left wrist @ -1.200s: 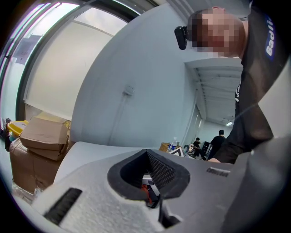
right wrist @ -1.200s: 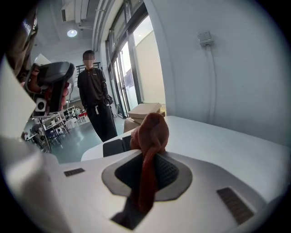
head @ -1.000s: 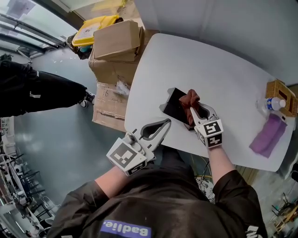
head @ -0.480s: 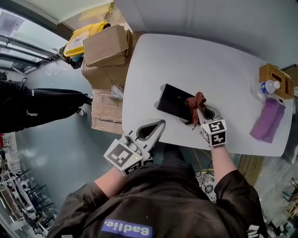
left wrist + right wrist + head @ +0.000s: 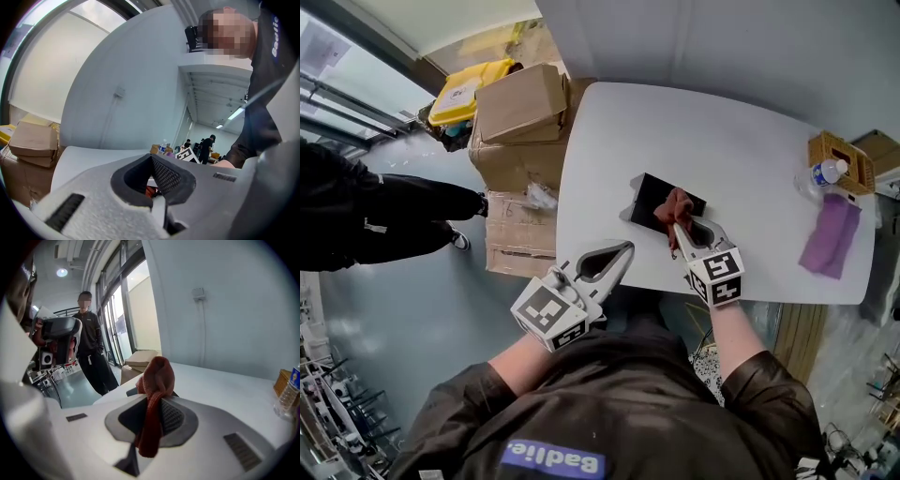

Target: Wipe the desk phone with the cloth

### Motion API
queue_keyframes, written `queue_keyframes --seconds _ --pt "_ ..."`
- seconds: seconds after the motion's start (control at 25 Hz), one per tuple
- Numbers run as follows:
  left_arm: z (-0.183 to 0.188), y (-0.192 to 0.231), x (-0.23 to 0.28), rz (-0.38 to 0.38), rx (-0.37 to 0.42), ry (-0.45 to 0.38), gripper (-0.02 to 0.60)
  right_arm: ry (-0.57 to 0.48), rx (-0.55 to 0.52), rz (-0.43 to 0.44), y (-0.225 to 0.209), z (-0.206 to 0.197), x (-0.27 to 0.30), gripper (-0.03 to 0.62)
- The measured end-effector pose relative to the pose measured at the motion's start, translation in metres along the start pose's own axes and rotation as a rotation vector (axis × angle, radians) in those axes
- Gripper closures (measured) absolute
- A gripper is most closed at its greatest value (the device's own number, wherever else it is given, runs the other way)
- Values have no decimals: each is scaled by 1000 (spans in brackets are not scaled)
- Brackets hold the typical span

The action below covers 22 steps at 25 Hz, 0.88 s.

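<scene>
Left gripper [image 5: 627,247] is nearest, hovering over the counter's [image 5: 741,131] near edge, left of the phone and touching nothing. Its fingers [image 5: 93,206] are pressed together and empty (the red seen through the gap is the cloth beyond).

Right gripper [image 5: 678,227] is just past it. Its fingers [image 5: 211,425] are pinched on the red-brown cloth [image 5: 678,203], clamped on the middle of the bunch, with a wad sticking out past the tips and a tail hanging back.

The wad rests on the near right part of the black desk phone [image 5: 650,200], which lies flat by the counter's near edge, left of centre.

Handling, as a guess:
- The cloth is soft, light and limp. Gripping the bunched middle looks right, since a loose corner would just flop.
- The phone is stiff and probably light, and likely to skid on the smooth counter when rubbed. Steady it at its left edge with the free gripper.

Far right corner holds a purple rag [image 5: 830,234], a water bottle [image 5: 823,174] and a wicker basket [image 5: 842,155]. Cardboard boxes [image 5: 520,103] sit off the left edge.
</scene>
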<state>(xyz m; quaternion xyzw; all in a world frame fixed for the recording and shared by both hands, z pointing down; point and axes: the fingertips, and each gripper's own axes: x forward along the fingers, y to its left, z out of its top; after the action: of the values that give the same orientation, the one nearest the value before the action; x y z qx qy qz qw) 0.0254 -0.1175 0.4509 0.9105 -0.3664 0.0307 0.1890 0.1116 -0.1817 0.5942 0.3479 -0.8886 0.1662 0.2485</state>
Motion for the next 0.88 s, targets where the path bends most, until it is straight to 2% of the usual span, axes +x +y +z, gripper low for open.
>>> queue_keyframes --seconds 0.24,0.4,0.6,0.88 --pt "9 2 -18 7 17 -12 580 -2 -30 56 33 17 31 525" --pt "5 7 -25 30 9 -4 580 24 -35 83 39 7 46 525" --pt "1 12 -22 63 -2 8 580 32 -18 108 32 -10 45 525" --pt "2 7 8 66 6 11 580 79 -19 104 0 -46 29 525"
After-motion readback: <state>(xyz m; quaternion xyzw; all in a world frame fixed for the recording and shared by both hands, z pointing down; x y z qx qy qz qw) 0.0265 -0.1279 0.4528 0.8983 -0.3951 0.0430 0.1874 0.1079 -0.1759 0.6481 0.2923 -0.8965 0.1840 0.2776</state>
